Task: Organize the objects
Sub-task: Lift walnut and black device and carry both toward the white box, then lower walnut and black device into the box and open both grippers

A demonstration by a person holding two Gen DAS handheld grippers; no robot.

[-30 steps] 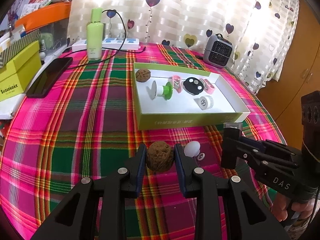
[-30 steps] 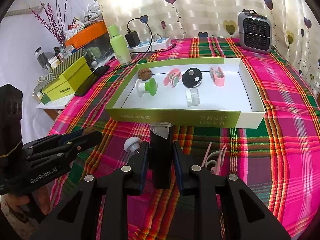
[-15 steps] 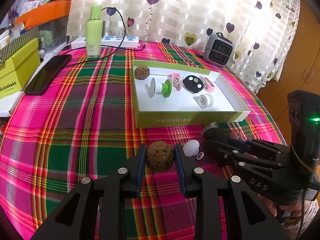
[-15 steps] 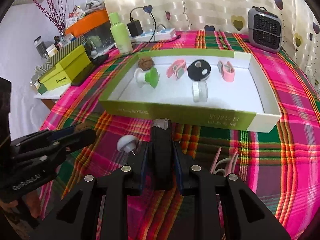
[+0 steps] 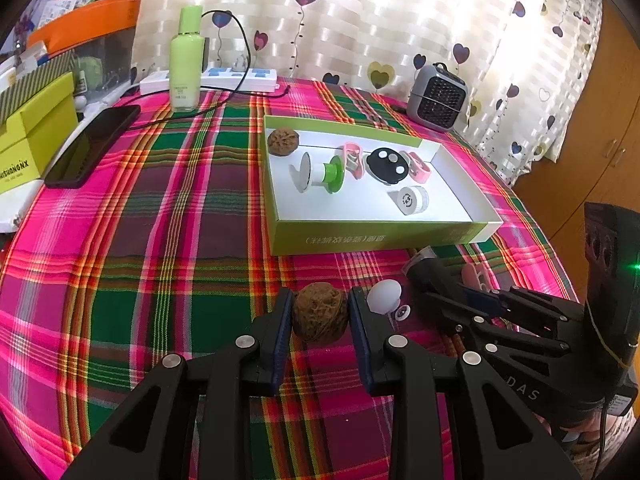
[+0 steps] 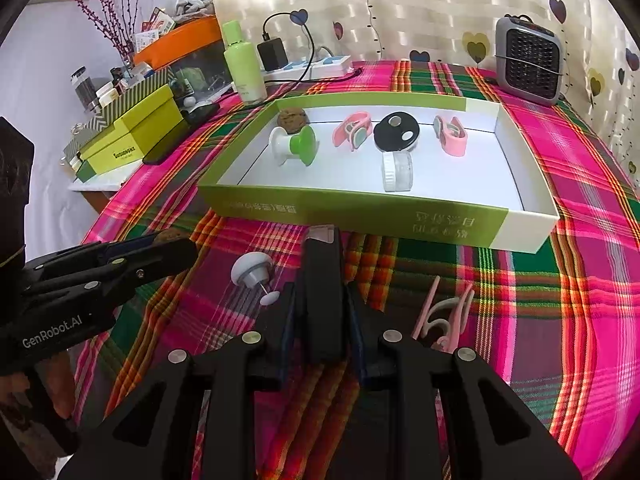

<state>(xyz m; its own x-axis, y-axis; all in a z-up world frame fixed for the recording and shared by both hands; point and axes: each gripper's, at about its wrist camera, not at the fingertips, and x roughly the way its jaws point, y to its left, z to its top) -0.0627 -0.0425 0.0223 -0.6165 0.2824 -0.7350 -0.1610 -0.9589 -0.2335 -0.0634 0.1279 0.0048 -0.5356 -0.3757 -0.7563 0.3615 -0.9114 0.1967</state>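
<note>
On the plaid tablecloth (image 5: 160, 240), in front of the green-and-white box (image 5: 380, 236), the left gripper (image 5: 320, 312) is clamped on a brown walnut (image 5: 319, 312). Just right of it lies a small white knob (image 5: 384, 295). The right gripper (image 6: 323, 300) is closed around a black rectangular block (image 6: 322, 280) pointing toward the box, with a pink clip (image 6: 444, 312) lying beside it on the cloth. Inside the box sit another walnut (image 6: 293, 117), a green-and-white spool (image 6: 294, 146), a black disc (image 6: 396, 132) and a white jar (image 6: 397, 166).

Right tool (image 6: 322, 320) with black bar (image 6: 322, 292) lowered, now nearer green tray (image 6: 360, 210).
</note>
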